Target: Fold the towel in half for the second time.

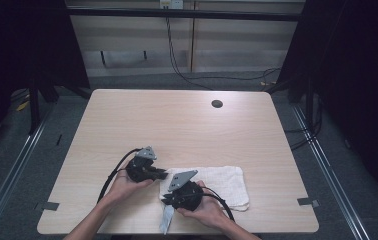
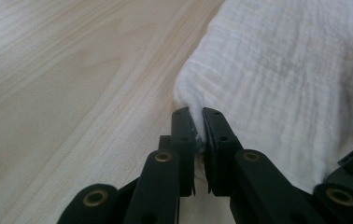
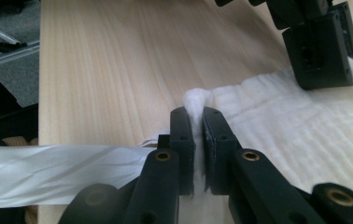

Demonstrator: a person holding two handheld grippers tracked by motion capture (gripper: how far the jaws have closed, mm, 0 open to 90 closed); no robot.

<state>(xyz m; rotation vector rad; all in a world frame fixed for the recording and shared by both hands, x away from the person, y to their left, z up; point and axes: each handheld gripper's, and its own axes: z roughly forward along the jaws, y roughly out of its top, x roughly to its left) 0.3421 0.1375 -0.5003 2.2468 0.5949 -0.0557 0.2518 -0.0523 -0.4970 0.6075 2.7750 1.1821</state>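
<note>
White crinkled cloth (image 1: 217, 184), folded flat, lay on the near part of the wooden table (image 1: 177, 125). Looked soft, light and limp, likely to sag and drape once lifted, with nothing fragile and little chance of slipping from rubber-free black jaws if pinched deep enough. Best taken at the corners or along a folded edge, where layers bunch thick.

Left gripper (image 2: 198, 122) clamped on the cloth's rounded corner, jaws nearly together with a thin ridge of fabric (image 2: 197, 116) squeezed between them. Right gripper (image 3: 198, 116) likewise closed on a puckered tuft of the cloth's edge (image 3: 198, 100) poking up past the fingertips. In the high view, left gripper (image 1: 161, 174) at the cloth's left side, right gripper (image 1: 169, 200) just nearer the person on that same side, both held in hands.

White strip, perhaps a label or ribbon (image 3: 58, 172), ran sideways just behind the right fingers, hanging toward the table's near edge (image 1: 166, 220). Table edge close behind the right jaws; little spare room there. Beyond both sets of fingertips, bare wood stretched away wide and unobstructed, apart from a small round cable hole (image 1: 217, 104) far off. Ample space ahead for pulling, spreading or folding.
</note>
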